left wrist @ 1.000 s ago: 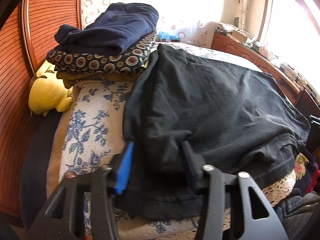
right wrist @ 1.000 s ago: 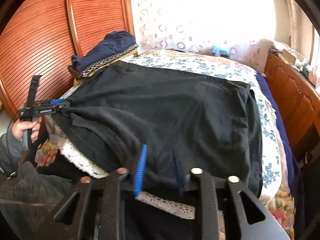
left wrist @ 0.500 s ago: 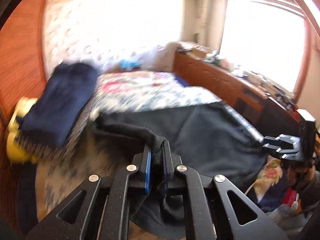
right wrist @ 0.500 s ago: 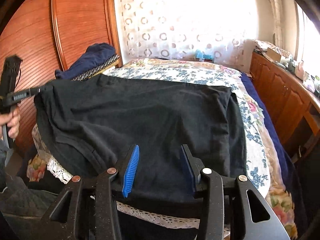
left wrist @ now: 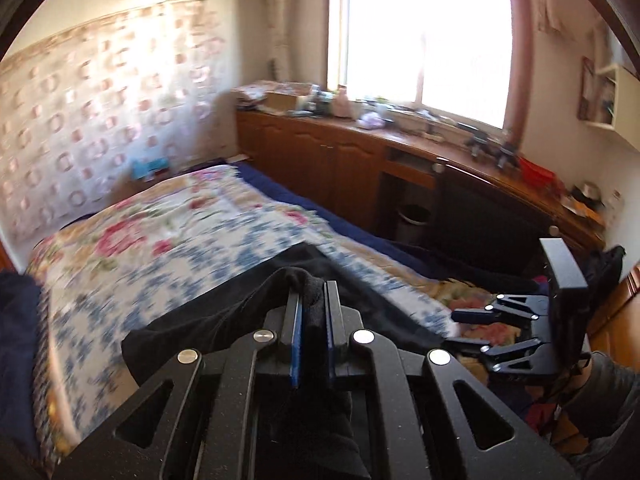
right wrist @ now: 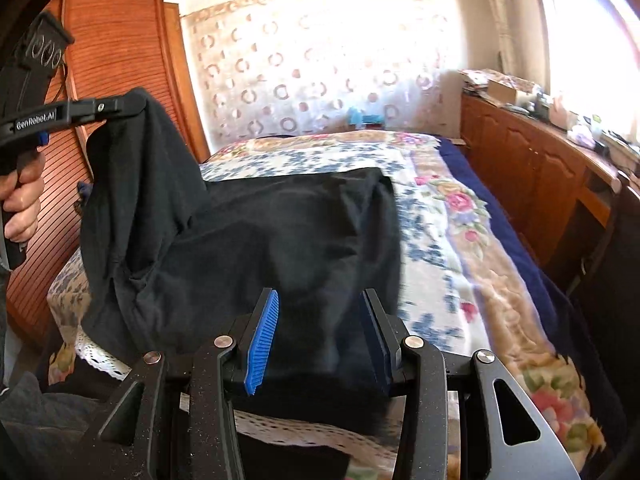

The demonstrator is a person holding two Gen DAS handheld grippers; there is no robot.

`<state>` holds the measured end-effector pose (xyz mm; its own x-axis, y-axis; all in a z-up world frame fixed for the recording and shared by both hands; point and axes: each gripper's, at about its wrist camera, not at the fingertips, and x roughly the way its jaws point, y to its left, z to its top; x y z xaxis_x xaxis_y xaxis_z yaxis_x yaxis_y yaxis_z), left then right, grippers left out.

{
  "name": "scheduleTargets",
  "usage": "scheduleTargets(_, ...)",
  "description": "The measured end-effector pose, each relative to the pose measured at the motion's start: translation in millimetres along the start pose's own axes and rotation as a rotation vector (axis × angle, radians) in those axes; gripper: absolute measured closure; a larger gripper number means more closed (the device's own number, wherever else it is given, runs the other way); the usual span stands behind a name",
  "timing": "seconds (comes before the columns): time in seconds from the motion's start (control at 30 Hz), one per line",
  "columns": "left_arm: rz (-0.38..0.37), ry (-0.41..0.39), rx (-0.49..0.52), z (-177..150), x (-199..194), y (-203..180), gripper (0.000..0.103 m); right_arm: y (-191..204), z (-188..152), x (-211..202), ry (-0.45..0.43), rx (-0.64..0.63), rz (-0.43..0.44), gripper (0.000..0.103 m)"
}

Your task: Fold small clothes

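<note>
Change: the black garment (right wrist: 248, 248) corner, flat on the bed (right wrist: 448, 216) one second ago, is now raised at upper left of the right view.
Left tool (left wrist: 313, 320): clamped on that corner.
Right tool (right wrist: 320, 332): spread apart, nothing gripped.
Meaning: a fold is judged to be starting.

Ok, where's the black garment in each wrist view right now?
Left wrist: the black garment lies low and centre, a bunched fold clamped in the left gripper.
Right wrist: it fills the centre-left, one corner lifted up left by that gripper; right gripper open over its near edge.
Shared landmark: the floral bedspread.
</note>
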<state>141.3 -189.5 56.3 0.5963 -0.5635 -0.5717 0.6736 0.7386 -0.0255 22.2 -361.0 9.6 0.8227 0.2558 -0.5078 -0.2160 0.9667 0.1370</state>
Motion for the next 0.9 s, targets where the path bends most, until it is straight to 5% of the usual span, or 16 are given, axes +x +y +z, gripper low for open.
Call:
scheduleTargets(0.27,-0.101,0.046,0.07,33,43,-55,0.093,-27,-6,-15,-0.024,0.052,-0.039,0.059)
scheduleTargets(0.47,-0.084,0.123,0.103,21,64,-66,0.092,-31,-12,-22,-0.014,0.062,-0.055,0.059)
scheduleTargets(0.73,-0.041,0.117,0.057,2,55,-28,0.039,-29,-5,-16,0.0,0.063,-0.068,0.059)
scheduleTargets(0.9,0.041,0.146,0.013,-28,54,15,0.028,-25,5,-8,0.011,0.032,-0.052,0.059)
